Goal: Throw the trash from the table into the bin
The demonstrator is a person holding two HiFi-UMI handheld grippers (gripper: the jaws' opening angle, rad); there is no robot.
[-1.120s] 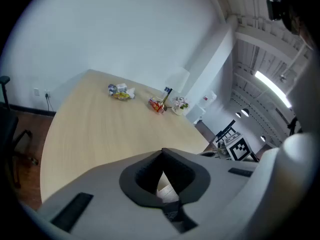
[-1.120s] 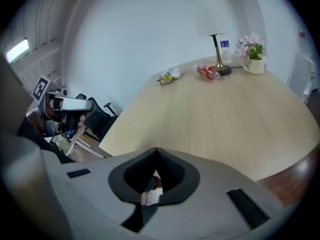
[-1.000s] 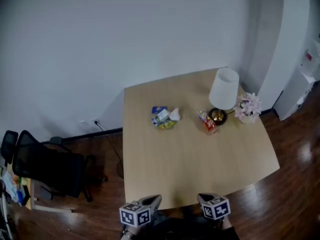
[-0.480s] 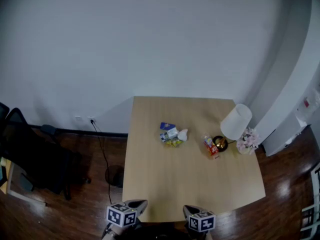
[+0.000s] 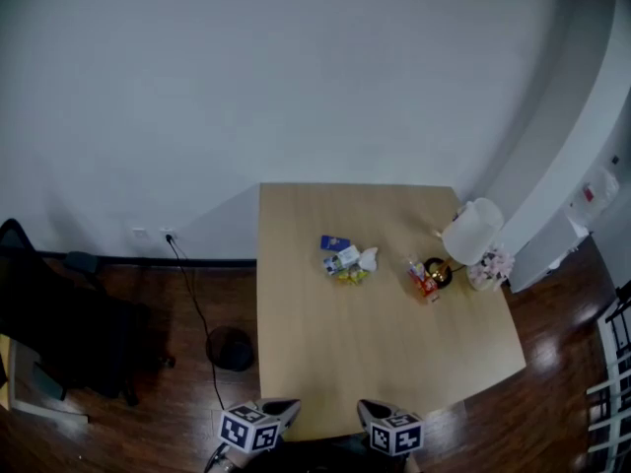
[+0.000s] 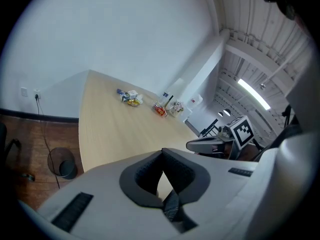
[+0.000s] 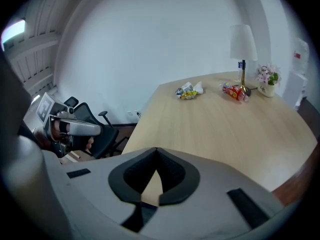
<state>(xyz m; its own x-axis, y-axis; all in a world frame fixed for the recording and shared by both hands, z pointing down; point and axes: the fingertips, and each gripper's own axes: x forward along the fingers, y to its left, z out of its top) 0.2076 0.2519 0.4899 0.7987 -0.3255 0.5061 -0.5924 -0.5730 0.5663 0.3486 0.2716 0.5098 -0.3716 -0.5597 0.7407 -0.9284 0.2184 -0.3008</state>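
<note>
Head view: crumpled wrappers (image 5: pixel 347 262) lie midway across the table (image 5: pixel 296 343), too small to identify. They are probably light and soft, best pinched at a raised fold. The left gripper (image 5: pixel 289 405) and right gripper (image 5: pixel 367 408) hang at the near edge, jaws together, empty.

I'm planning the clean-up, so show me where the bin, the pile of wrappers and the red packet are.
bin (image 5: pixel 230 348), head view, on its dark round top.
pile of wrappers (image 5: pixel 348 261), head view, on the pile's middle.
red packet (image 5: pixel 425 282), head view, on its middle.
</note>
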